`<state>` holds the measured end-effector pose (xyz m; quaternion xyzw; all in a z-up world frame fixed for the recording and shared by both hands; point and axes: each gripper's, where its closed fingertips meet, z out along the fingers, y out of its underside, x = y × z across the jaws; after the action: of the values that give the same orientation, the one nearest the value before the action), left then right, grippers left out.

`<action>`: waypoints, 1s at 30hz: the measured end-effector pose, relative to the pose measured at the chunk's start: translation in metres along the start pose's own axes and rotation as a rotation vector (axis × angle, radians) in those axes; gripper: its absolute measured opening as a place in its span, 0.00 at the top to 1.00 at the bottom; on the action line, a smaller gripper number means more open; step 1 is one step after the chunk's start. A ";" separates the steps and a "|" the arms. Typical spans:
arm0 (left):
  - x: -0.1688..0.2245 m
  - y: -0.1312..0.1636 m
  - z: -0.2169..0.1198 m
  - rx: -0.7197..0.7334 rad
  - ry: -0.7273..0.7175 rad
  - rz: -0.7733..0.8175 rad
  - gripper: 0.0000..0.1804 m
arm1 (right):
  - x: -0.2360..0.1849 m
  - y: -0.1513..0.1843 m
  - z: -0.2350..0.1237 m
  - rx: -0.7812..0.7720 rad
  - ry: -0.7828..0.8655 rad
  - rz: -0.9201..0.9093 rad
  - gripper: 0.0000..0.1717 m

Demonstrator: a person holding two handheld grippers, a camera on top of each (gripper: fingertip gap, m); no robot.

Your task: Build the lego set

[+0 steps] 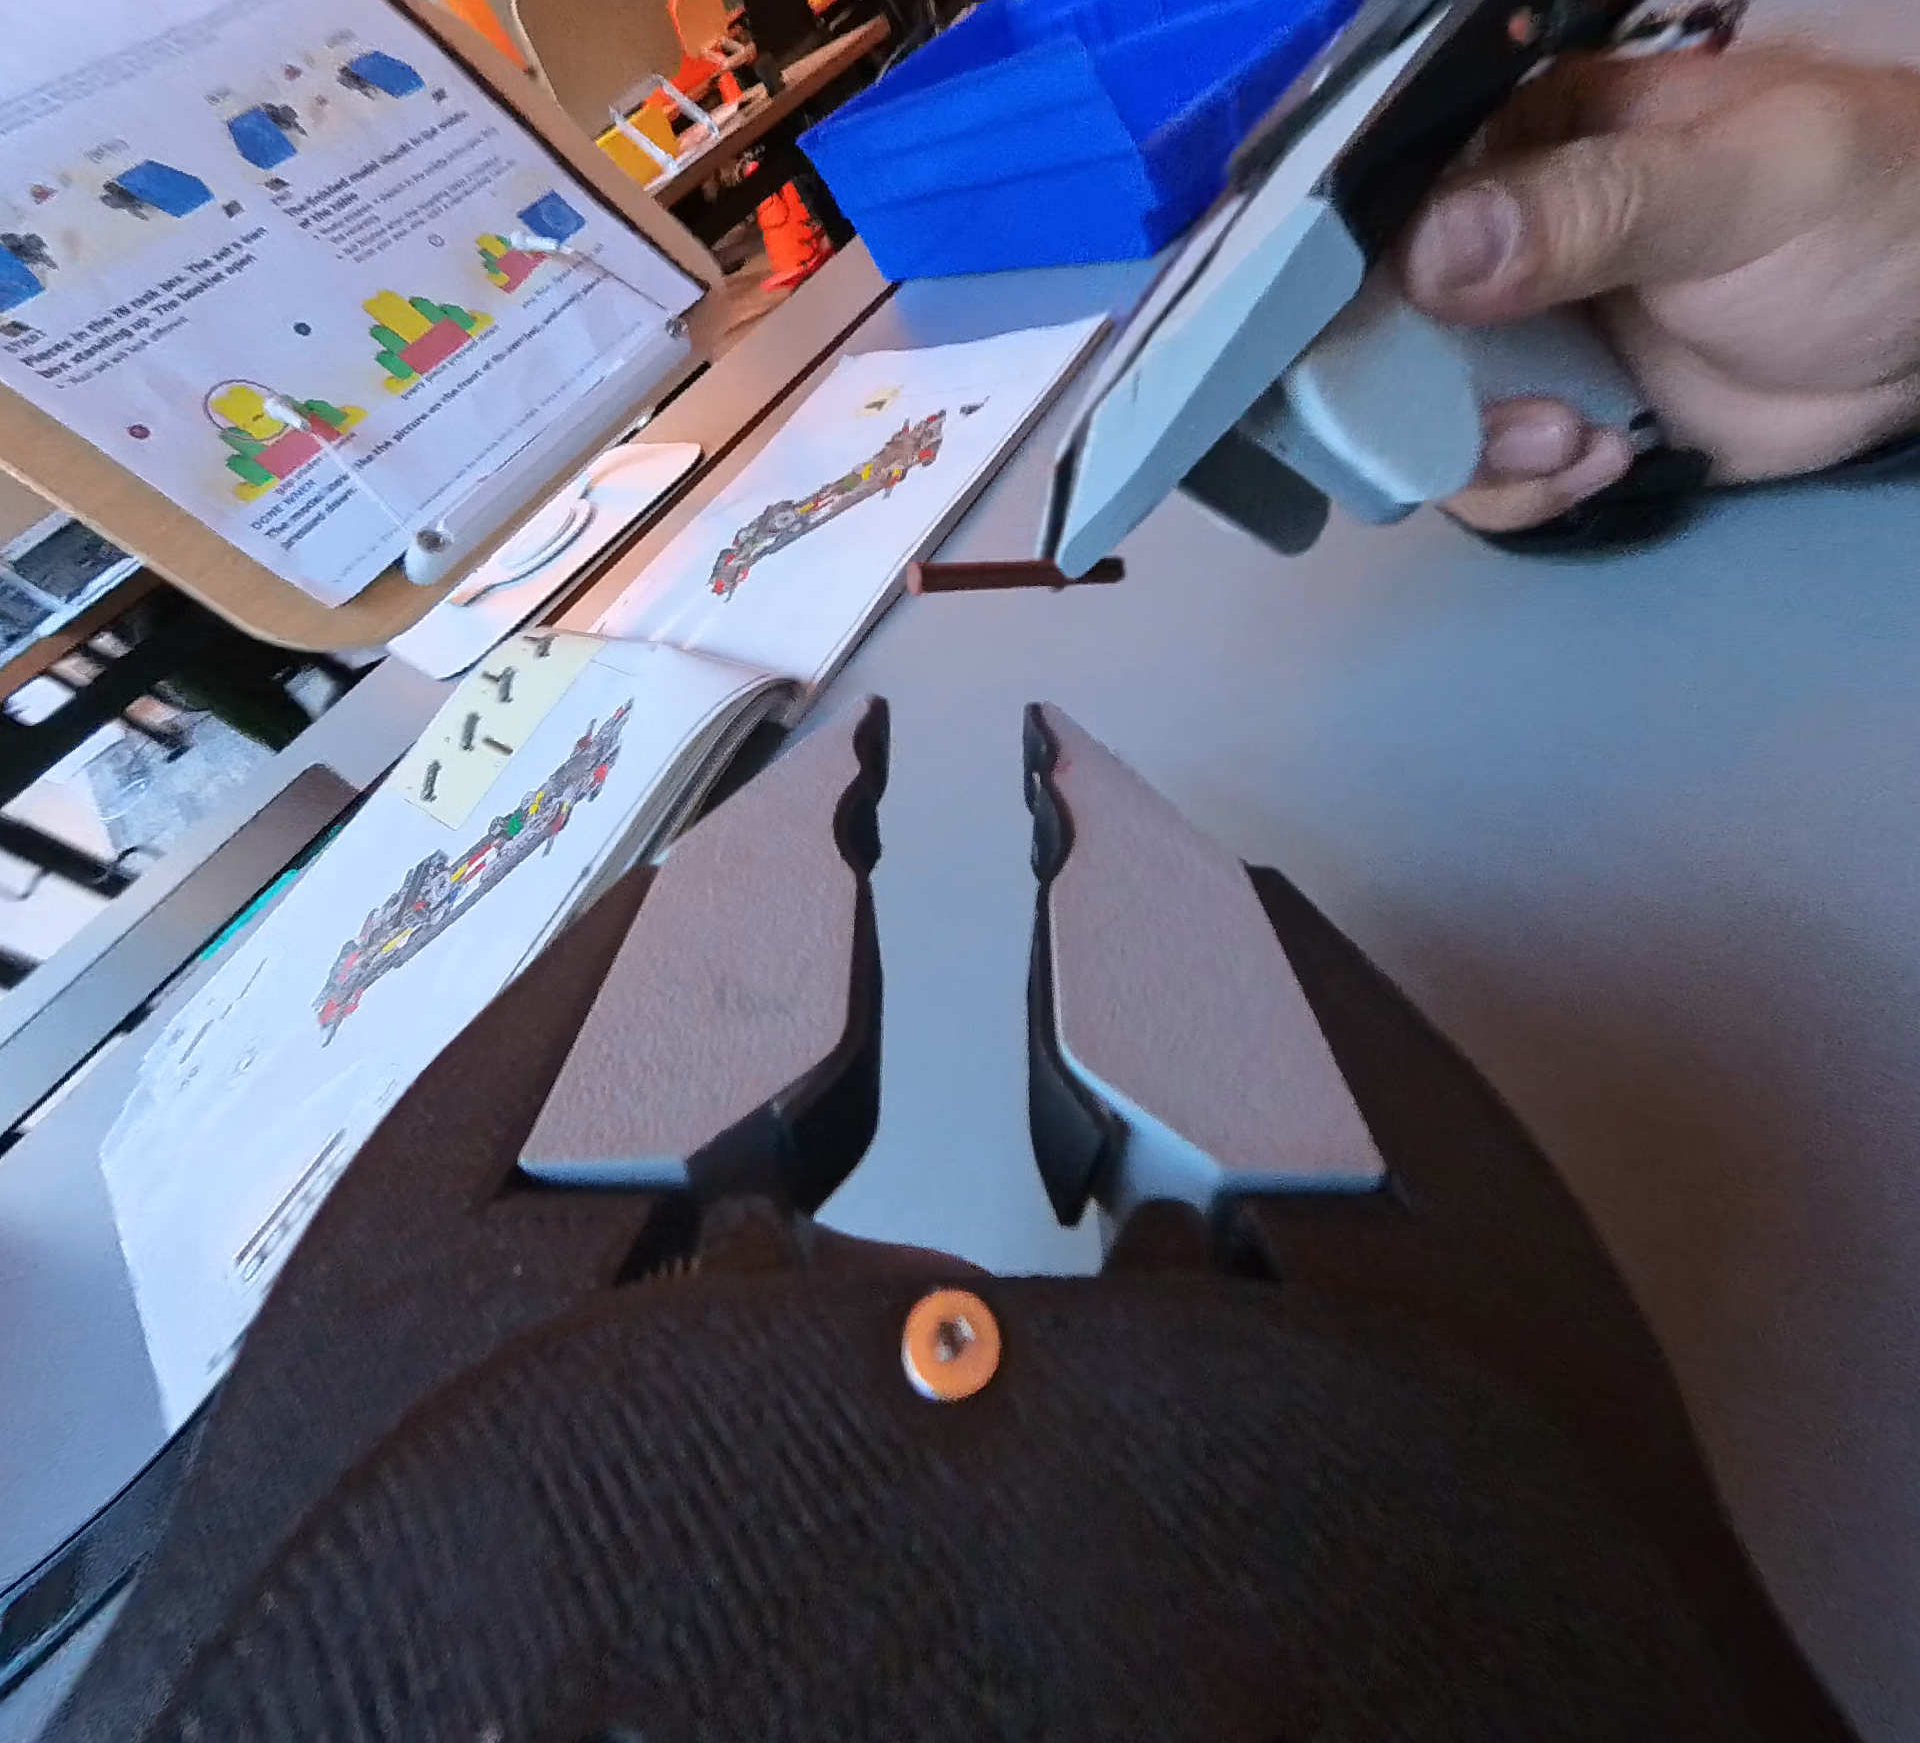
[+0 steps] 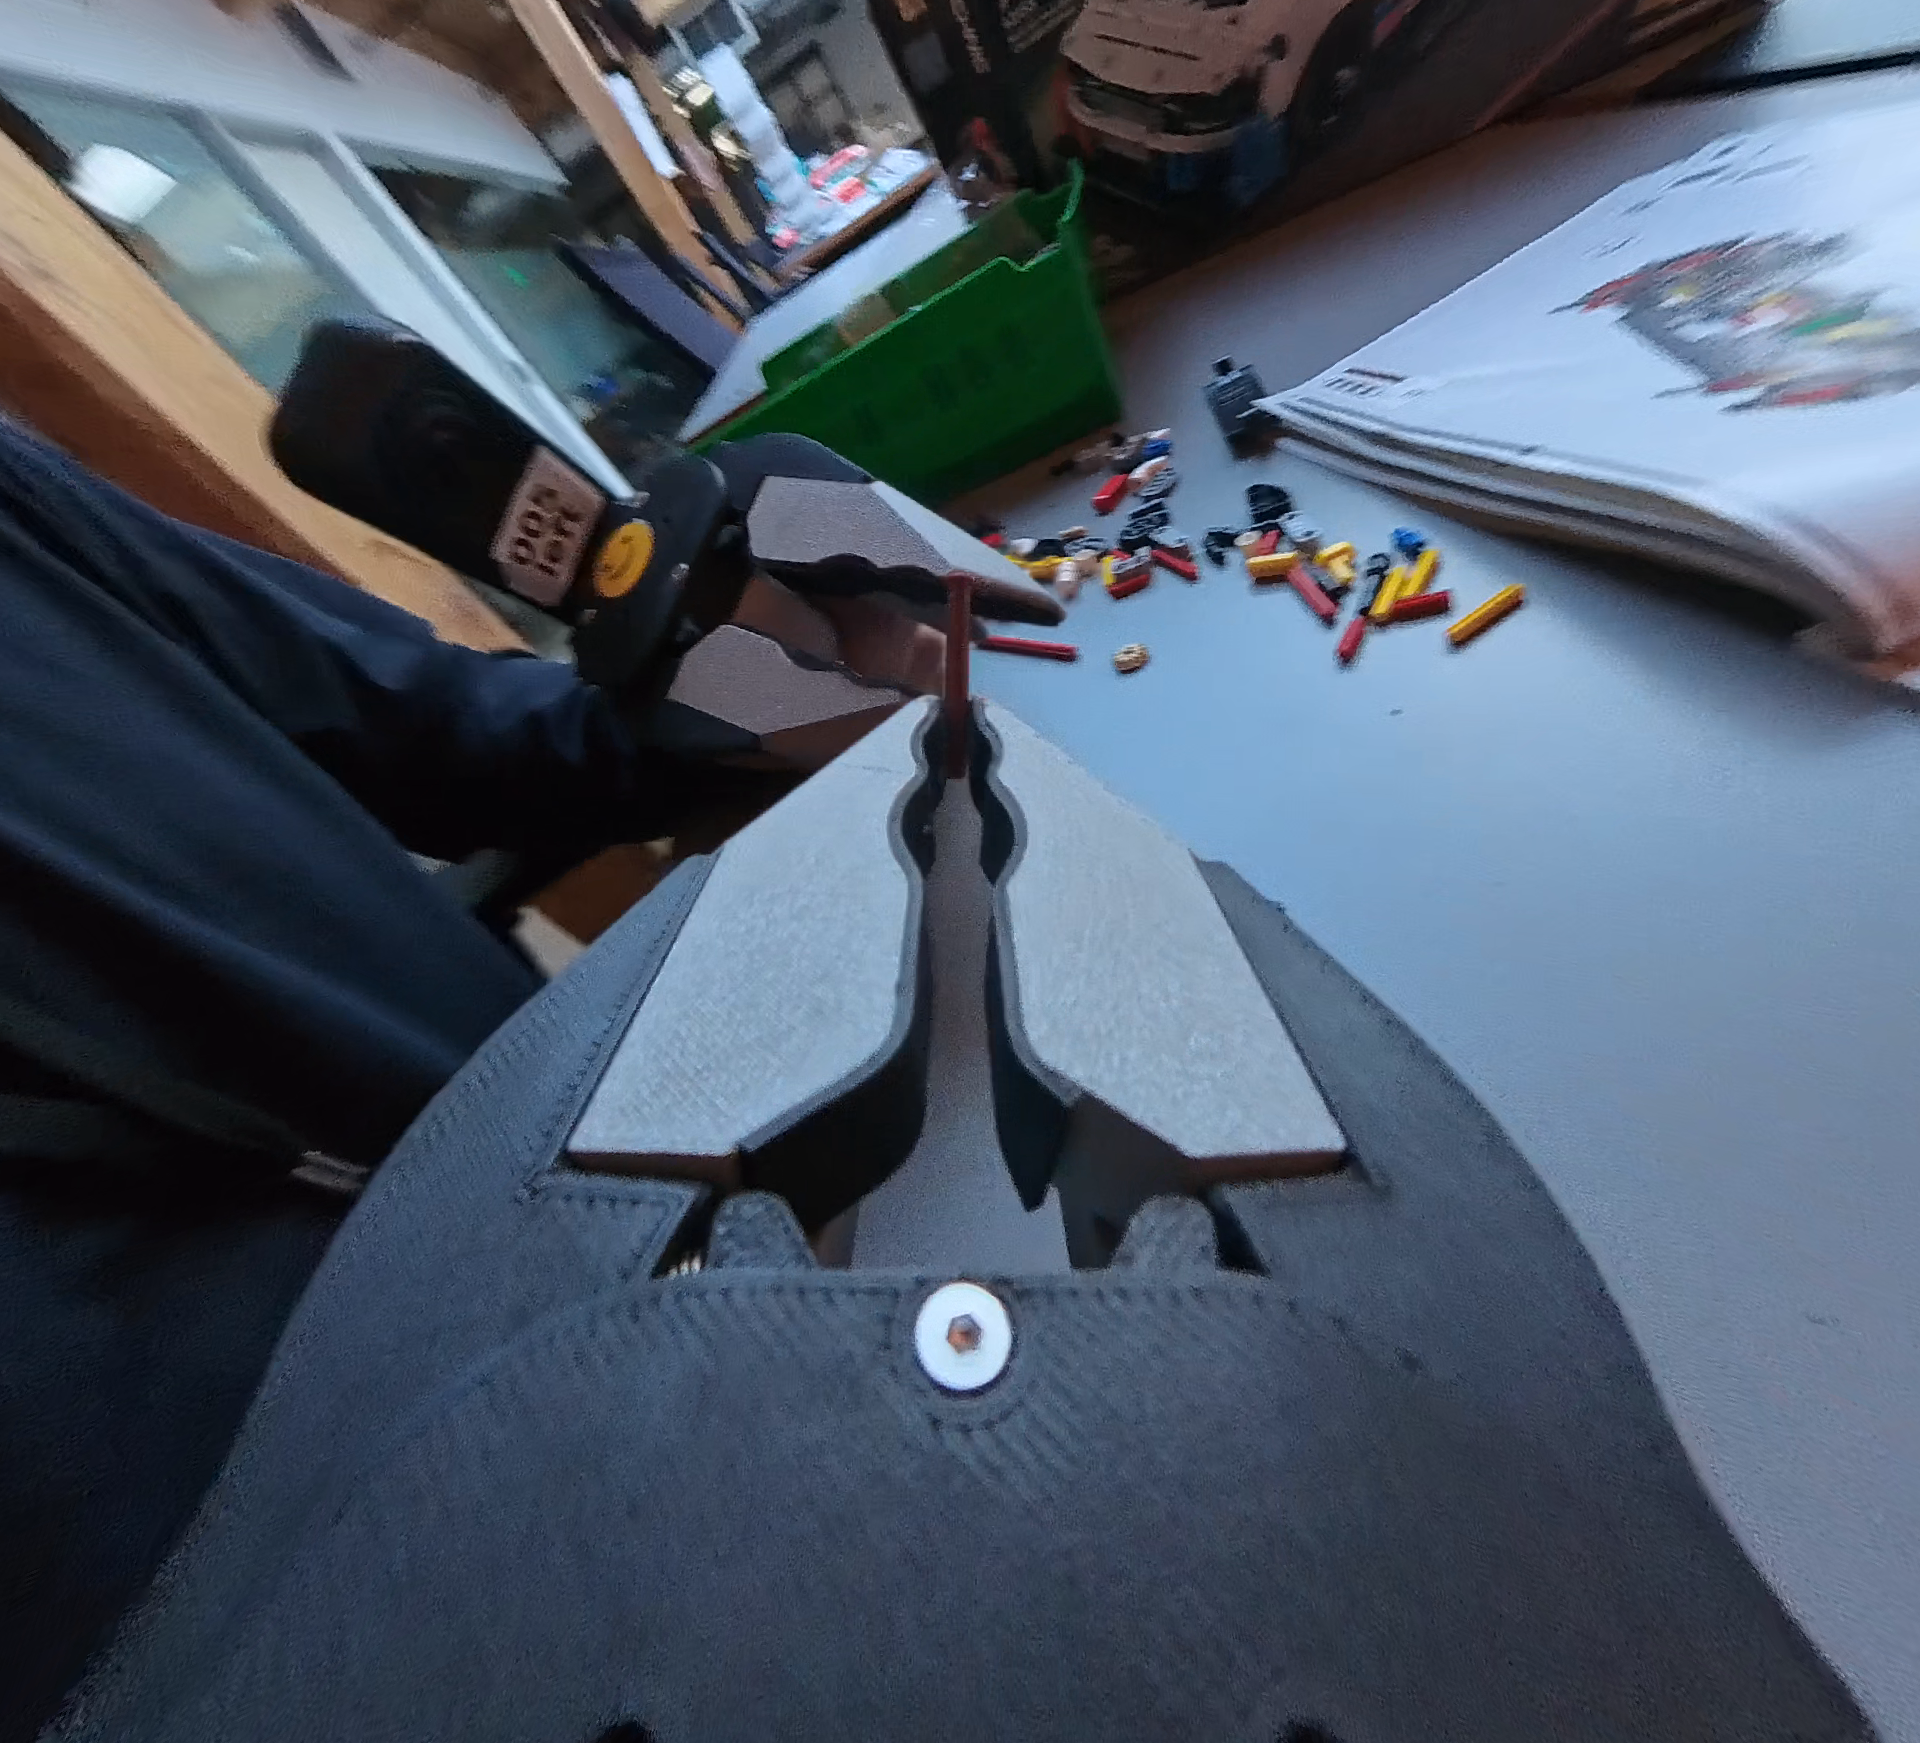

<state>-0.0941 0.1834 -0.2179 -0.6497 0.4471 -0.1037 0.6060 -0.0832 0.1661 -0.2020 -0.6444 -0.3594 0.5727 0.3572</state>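
My right gripper (image 2: 951, 719) is shut on a thin dark red rod (image 2: 958, 654), which sticks out forward from its fingertips. The left wrist view shows the same: the right gripper (image 1: 1081, 563) holds the rod (image 1: 987, 576) level above the grey table (image 1: 1455, 862). My left gripper (image 1: 956, 727) is open and empty, its fingertips just short of the rod. In the right wrist view, the left gripper's fingers (image 2: 831, 519) stand apart on either side of the rod's far end without touching it.
An open instruction booklet (image 1: 831, 488) lies left of the grippers, with a picture board (image 1: 260, 187) and a blue bin (image 1: 997, 166) behind. In the right wrist view, several loose bricks (image 2: 1247, 561), a green bin (image 2: 956, 374), a set box (image 2: 1299, 10) and the booklet (image 2: 1610, 384) lie ahead.
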 end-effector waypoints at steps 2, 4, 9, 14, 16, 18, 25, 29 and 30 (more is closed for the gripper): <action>0.008 -0.007 -0.005 0.054 0.089 -0.023 0.87 | -0.003 0.002 -0.001 -0.013 -0.085 0.090 1.00; 0.009 -0.015 -0.012 0.117 0.153 -0.085 0.90 | -0.004 0.003 -0.003 -0.022 -0.114 0.120 1.00; 0.028 -0.004 -0.011 -0.004 0.463 -0.394 0.86 | -0.009 0.006 -0.002 -0.045 -0.118 0.074 1.00; 0.026 -0.019 -0.017 0.072 0.538 -0.579 0.87 | -0.008 0.012 0.002 -0.087 -0.054 -0.026 1.00; 0.021 -0.022 -0.017 0.084 0.555 -0.667 0.89 | -0.009 0.012 0.004 -0.095 -0.030 -0.074 1.00; 0.017 -0.024 -0.017 0.109 0.568 -0.730 0.92 | -0.010 0.013 0.005 -0.105 -0.014 -0.107 1.00; 0.021 -0.020 -0.014 0.106 0.592 -0.777 0.97 | -0.009 0.018 0.010 -0.134 0.007 -0.141 1.00; 0.019 -0.018 -0.012 0.090 0.591 -0.792 0.98 | -0.003 0.019 0.012 -0.136 0.022 -0.124 1.00; 0.019 -0.017 -0.011 0.084 0.587 -0.793 0.98 | -0.003 0.018 0.012 -0.135 0.021 -0.117 1.00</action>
<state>-0.0824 0.1603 -0.2078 -0.6882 0.3130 -0.5228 0.3939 -0.0941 0.1554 -0.2177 -0.6508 -0.4304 0.5186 0.3497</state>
